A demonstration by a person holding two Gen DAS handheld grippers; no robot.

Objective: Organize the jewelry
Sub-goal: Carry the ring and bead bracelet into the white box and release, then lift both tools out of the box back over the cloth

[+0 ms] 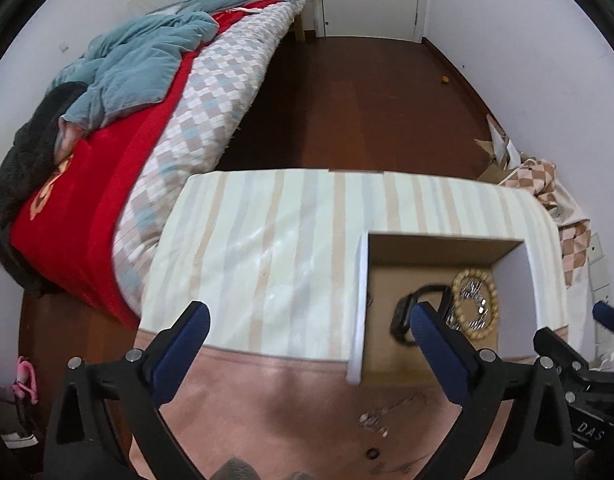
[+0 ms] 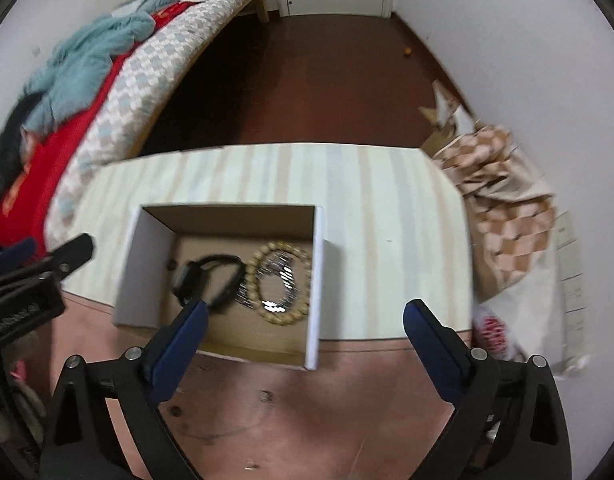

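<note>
An open cardboard box (image 2: 131, 272) with white outer walls stands on a striped cloth (image 2: 387, 220) over the table. Inside lie a black watch (image 2: 211, 280), a wooden bead bracelet (image 2: 281, 317) and a silver link bracelet (image 2: 285, 272) within the bead ring. My right gripper (image 2: 306, 308) hangs open above the box's near right corner, nothing between its fingers. My left gripper (image 1: 309, 314) is open and empty over the cloth, just left of the box (image 1: 357, 312). The watch (image 1: 401, 316) and beads (image 1: 493, 300) show behind its right finger. Small silvery bits (image 1: 373, 424), blurred, lie on the bare pink tabletop.
A bed (image 1: 119, 184) with a red blanket and blue clothes runs along the left, close to the table. A checked bag (image 2: 503, 216) and cardboard scraps sit by the right wall. Dark wood floor (image 1: 347, 100) stretches beyond the table to a white door.
</note>
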